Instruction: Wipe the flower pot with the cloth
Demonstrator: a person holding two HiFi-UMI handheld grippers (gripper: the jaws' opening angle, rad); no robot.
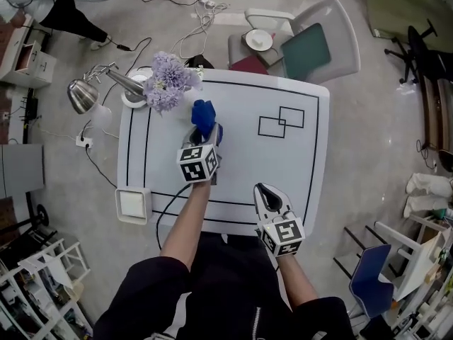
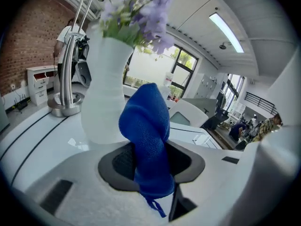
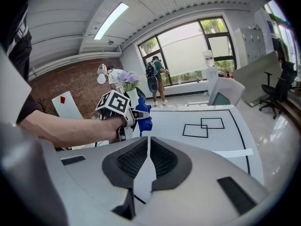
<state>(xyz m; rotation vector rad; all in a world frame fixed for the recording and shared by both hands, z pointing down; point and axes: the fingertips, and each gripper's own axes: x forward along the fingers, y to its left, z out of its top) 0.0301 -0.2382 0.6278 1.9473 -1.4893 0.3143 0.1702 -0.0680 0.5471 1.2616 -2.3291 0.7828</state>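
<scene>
From the head view, a white table (image 1: pixel 311 154) edged with a black line stood below the person. The left gripper (image 1: pixel 206 129) reached toward the table's far left part with a blue cloth (image 1: pixel 203 113) at its tip, just beside a bunch of purple flowers (image 1: pixel 168 80). A desk lamp (image 1: pixel 86 94) stood at the far left corner. The outlines of two overlapping rectangles (image 1: pixel 281 122) were drawn toward the far right. The right gripper (image 1: pixel 264 190) hovered over the near edge, well apart from the cloth.

In the left gripper view, the jaws were clamped on the blue cloth, which rose between them in a bunched fold. A white flower pot (image 2: pixel 104 98) stood upright just behind the cloth, with the flowers spilling from its top. Whether cloth and pot touched could not be told.

In the right gripper view, the jaws were drawn together to a thin slit with nothing between them. Beyond them, the left gripper held the cloth up near the flowers.
</scene>
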